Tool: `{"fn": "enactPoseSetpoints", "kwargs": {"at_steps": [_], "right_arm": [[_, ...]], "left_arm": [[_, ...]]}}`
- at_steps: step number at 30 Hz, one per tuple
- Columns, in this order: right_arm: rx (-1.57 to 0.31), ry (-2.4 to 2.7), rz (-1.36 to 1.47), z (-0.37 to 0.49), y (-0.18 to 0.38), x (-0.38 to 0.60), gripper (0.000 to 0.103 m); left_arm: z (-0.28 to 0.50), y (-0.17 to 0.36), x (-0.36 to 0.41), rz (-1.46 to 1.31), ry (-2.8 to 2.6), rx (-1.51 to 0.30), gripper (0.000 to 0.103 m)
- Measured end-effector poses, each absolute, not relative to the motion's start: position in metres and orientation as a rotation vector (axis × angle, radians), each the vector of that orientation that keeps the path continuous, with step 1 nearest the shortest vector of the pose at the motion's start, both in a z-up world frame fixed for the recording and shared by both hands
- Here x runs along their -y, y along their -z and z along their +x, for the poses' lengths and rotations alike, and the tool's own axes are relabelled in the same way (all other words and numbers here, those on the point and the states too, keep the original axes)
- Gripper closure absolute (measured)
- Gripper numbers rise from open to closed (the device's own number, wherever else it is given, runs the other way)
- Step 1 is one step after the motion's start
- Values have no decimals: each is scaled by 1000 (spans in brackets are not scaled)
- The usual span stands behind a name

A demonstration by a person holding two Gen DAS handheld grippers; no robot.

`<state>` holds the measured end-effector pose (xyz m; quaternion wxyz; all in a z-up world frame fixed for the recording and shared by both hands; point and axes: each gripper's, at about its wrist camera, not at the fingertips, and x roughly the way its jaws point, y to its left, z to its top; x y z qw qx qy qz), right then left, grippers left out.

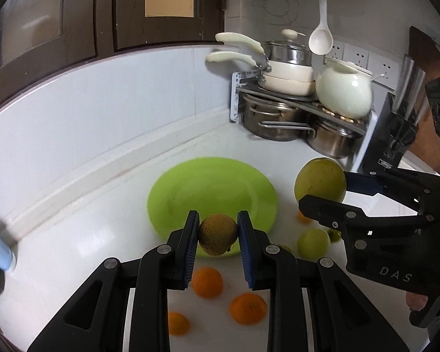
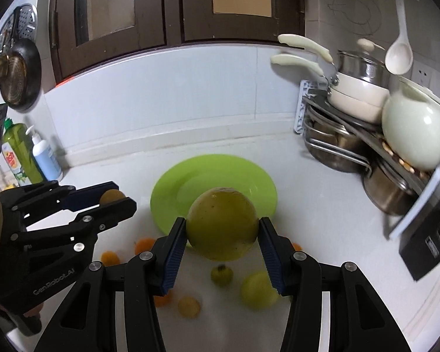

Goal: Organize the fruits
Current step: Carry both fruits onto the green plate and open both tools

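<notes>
My left gripper (image 1: 217, 234) is clamped narrow on a small brownish-yellow round fruit (image 1: 217, 234), its blue ribbed pads (image 1: 191, 240) pressing both sides, and the fruit hangs in the air over the near rim of the round lime-green plastic plate (image 1: 190, 196). Below it, on the white countertop (image 1: 88, 234) nearer me than the plate, lie three orange tangerines (image 1: 207, 282). Just right of the plate's near edge sits a pale green round fruit (image 1: 313, 242), with a smaller green fruit with a stem (image 2: 221, 275) close beside it.

My right gripper (image 2: 222, 228) is closed at a wider spread on a large yellow-green round fruit (image 2: 221, 224), held off the counter in front of the plate's near edge; the plate itself holds nothing I can see.

Right of the plate, in the corner, a metal rack (image 1: 278, 94) carries cream-coloured pans with long handles (image 1: 287, 73), a cream round pot (image 1: 343, 92) and steel pots (image 1: 274, 121) underneath. A white ladle (image 1: 320, 39) hangs on the wall above them.
</notes>
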<state>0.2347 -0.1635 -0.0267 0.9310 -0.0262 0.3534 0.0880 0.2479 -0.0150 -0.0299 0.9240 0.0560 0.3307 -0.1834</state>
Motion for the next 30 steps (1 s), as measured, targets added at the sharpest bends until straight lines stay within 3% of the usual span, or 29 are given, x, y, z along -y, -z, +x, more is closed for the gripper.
{"fn": "enactPoseSetpoints", "kwargs": {"at_steps": [14, 30], "right_arm": [[-770, -215, -95, 325, 27, 163, 53], [-923, -234, -118, 398, 80, 161, 53]], "left_arm": [[334, 41, 25, 92, 372, -771, 76], [409, 97, 39, 127, 393, -910, 76]]}}
